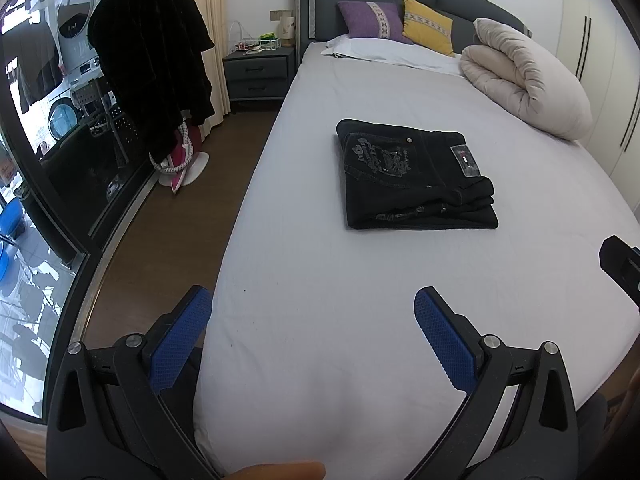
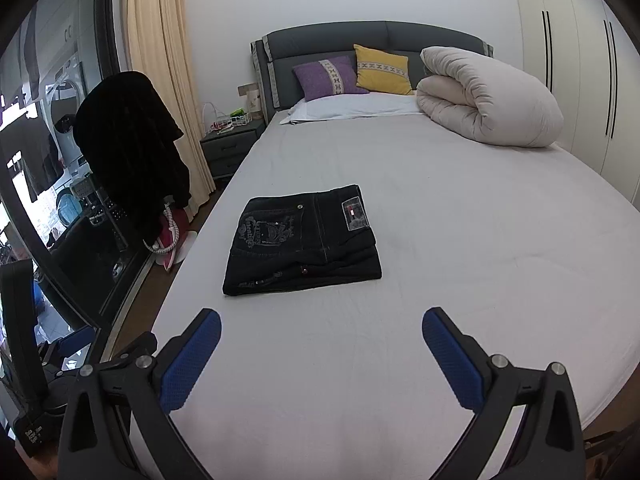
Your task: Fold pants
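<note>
Over at the far left, glass sliding doors (image 1: 48, 128) look onto a laundry area with stacked white washing machines (image 1: 74, 28). In front of the glass a black fluffy garment (image 1: 156, 60) hangs draped over a stand, with a pink and white bundle (image 1: 180, 156) on the dark wooden floor (image 1: 160, 248) below it. A cream curtain (image 2: 160, 60) falls beside it, and next along sits a dark grey two-drawer nightstand (image 1: 258, 72) with a white wire basket (image 1: 268, 43) on top.

The bed with its pale lilac-grey sheet (image 1: 320, 280) fills the rest of the room, backed by a dark grey padded headboard (image 2: 360, 40). Near the middle of the mattress lie the black denim pants (image 1: 416, 176), folded into a compact rectangle, pocket embroidery and a small waistband patch facing up; they rest flat on the sheet, touched by neither tool.

Closer to me, the left gripper (image 1: 312, 312) hovers over the foot of the bed, its blue-padded fingers (image 1: 180, 340) spread wide and holding nothing. A fingertip of the person (image 1: 280, 470) shows at the bottom edge. The right gripper (image 2: 322, 332) hangs likewise above the sheet, well short of the pants, its fingers parted and empty.

At the head, a purple cushion (image 2: 330, 76) and a yellow cushion (image 2: 384, 68) lean on the headboard above a white pillow (image 2: 352, 108). To the right is a rolled beige duvet (image 2: 488, 96), then cream wardrobe doors with black handles (image 2: 580, 60).
</note>
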`<action>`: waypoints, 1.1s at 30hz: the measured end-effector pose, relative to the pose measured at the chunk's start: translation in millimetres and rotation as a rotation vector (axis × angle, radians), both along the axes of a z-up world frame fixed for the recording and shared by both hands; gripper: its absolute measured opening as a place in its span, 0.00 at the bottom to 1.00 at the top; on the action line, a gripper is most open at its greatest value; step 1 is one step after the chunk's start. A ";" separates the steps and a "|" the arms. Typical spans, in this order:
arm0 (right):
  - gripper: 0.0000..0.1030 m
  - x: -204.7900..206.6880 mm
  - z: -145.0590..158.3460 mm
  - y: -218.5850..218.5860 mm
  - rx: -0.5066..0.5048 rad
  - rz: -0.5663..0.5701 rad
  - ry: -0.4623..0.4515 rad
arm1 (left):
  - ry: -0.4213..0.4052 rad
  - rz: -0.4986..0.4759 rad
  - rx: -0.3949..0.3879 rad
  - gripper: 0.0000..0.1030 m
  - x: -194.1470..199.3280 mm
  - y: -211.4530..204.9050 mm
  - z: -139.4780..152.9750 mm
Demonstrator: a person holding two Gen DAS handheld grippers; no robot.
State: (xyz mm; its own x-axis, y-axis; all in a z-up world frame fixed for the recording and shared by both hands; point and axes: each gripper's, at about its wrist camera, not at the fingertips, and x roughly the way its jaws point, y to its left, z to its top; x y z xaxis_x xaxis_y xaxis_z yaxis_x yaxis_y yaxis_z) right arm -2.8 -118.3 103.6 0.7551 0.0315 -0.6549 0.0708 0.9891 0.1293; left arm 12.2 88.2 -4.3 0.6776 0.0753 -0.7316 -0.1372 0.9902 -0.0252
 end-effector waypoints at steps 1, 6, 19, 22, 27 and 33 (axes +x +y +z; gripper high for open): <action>1.00 -0.2 0.0 0.3 -0.001 0.000 0.000 | 0.000 0.001 0.000 1.00 -0.3 -0.2 -0.2; 1.00 -0.7 -3.2 0.9 -0.002 0.005 0.004 | 0.002 0.001 -0.001 1.00 -1.3 -1.1 -1.8; 1.00 1.9 -6.7 0.6 -0.007 0.019 0.016 | 0.014 -0.001 -0.009 1.00 -0.5 -0.9 -6.7; 1.00 2.8 -7.2 0.6 -0.008 0.020 0.020 | 0.017 -0.002 -0.011 1.00 0.0 -0.3 -7.4; 1.00 5.2 -7.1 -0.3 -0.011 0.020 0.029 | 0.023 0.002 -0.013 1.00 2.1 1.6 -8.8; 1.00 5.8 -7.8 -1.0 -0.013 0.021 0.038 | 0.027 0.004 -0.010 1.00 3.0 1.5 -9.6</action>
State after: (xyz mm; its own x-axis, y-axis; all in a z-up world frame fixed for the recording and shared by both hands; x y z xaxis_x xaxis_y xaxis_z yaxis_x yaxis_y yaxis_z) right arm 3.1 -119.3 95.8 0.7289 0.0386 -0.6836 0.0547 0.9919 0.1143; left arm 15.2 89.7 -13.9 0.6576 0.0702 -0.7501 -0.1414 0.9894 -0.0314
